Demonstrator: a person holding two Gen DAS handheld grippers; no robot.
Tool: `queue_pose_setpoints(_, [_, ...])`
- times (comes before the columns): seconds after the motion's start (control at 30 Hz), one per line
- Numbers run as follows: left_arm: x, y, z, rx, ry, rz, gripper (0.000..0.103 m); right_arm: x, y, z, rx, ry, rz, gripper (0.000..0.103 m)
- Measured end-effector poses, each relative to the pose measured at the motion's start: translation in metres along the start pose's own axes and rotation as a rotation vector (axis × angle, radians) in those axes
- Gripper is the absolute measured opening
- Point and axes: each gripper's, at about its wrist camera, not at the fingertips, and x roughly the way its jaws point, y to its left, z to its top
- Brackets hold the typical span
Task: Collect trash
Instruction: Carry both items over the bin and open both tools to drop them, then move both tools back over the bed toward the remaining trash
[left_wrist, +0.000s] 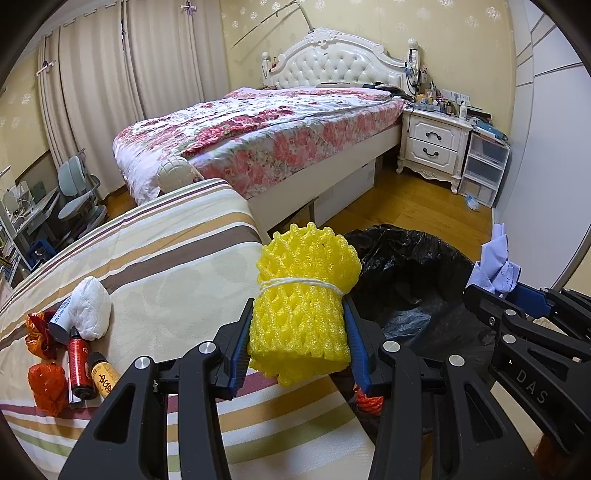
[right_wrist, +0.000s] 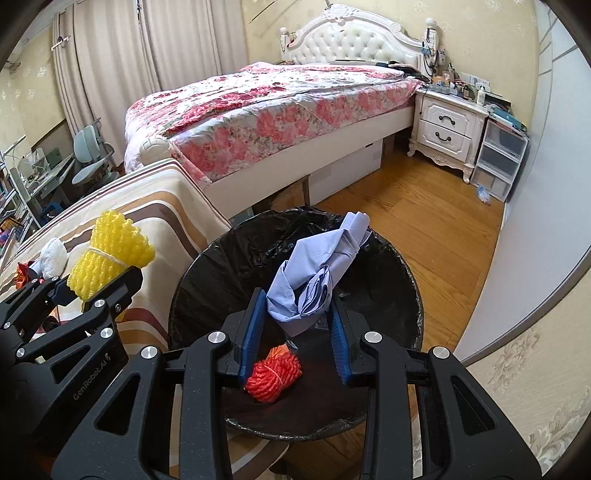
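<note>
My left gripper is shut on a yellow foam net bundle tied with white string, held at the striped table's edge beside the bin; it also shows in the right wrist view. My right gripper is shut on crumpled pale blue paper, held over the black-lined trash bin. An orange net bundle lies inside the bin. On the table lie a white wad, orange wrappers and small bottles.
The striped cloth table is at the left. A bed with a floral quilt stands behind. A white nightstand and plastic drawers stand at the back right. Wooden floor surrounds the bin.
</note>
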Motion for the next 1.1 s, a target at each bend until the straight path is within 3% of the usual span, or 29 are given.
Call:
queue_pose_setpoints(0.17, [0.001, -0.003, 0.002, 0.01, -0.002, 0.005, 0.046, 0.001, -0.002, 0.001, 0.008, 0.001, -0.003, 0.033])
queue_pose_setpoints(0.3, [0.001, -0.002, 0.002, 0.006, -0.004, 0.013, 0.061, 0.0, -0.005, 0.001, 0.012, -0.004, -0.012, 0.037])
queue_pose_setpoints(0.33, [0.001, -0.002, 0.002, 0.003, -0.007, 0.014, 0.063, 0.0, -0.005, 0.002, 0.016, -0.009, -0.018, 0.045])
queue_pose_setpoints(0.43, [-0.001, 0.0, 0.002, -0.003, -0.014, 0.024, 0.071, -0.002, -0.007, 0.003, 0.02, -0.017, -0.027, 0.047])
queue_pose_setpoints(0.8, [-0.01, 0.008, -0.001, -0.017, -0.016, 0.046, 0.073, -0.006, -0.008, 0.002, 0.026, -0.019, -0.029, 0.048])
queue_pose_setpoints(1.1, [-0.03, 0.035, -0.014, -0.056, -0.02, 0.084, 0.073, -0.01, 0.016, -0.009, 0.003, -0.001, 0.011, 0.048])
